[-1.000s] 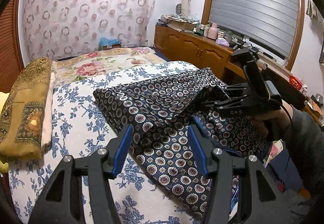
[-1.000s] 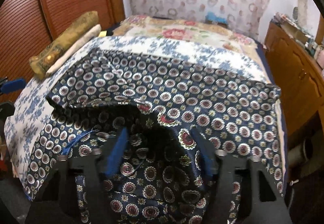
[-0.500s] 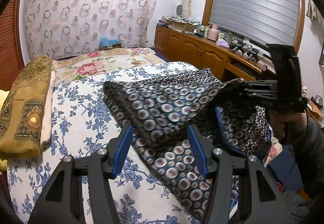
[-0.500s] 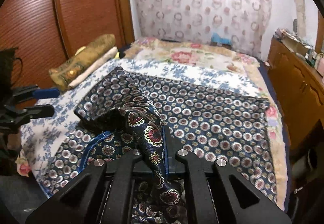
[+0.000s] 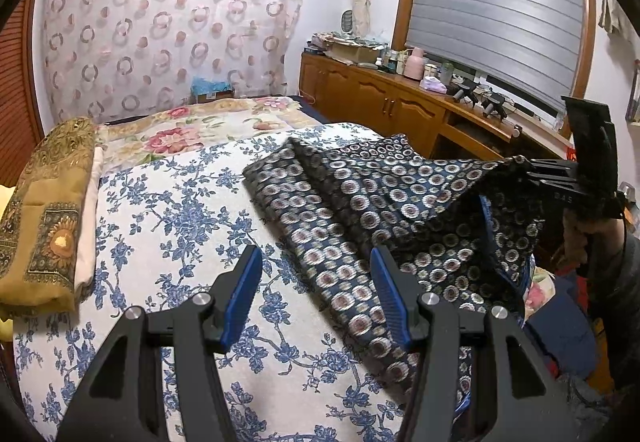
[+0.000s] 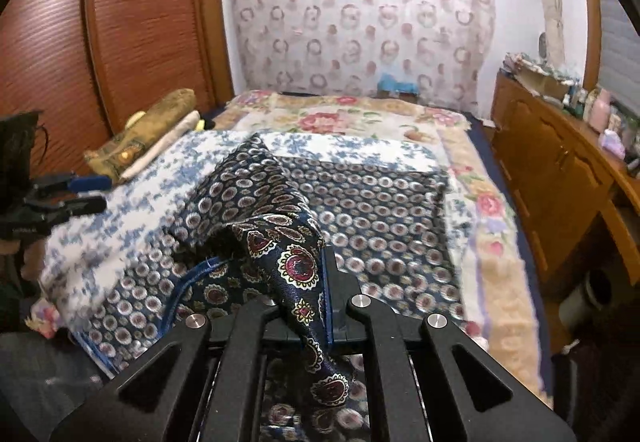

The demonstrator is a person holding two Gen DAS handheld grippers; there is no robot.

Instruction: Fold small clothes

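The right tongs (image 6: 316,306) pinched the cloth (image 6: 360,210), its corner raised above the bed (image 5: 168,202); the left tongs (image 5: 316,294) gaped empty. Silky fabric might slip free, spoiling the fold.

Home bedroom: bed (image 5: 200,210), curtain (image 5: 168,26), wooden sideboard (image 5: 384,102).

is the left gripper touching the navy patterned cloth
Apart: the left wrist view shows the left gripper open above the bedspread, with the cloth beyond its fingertips.
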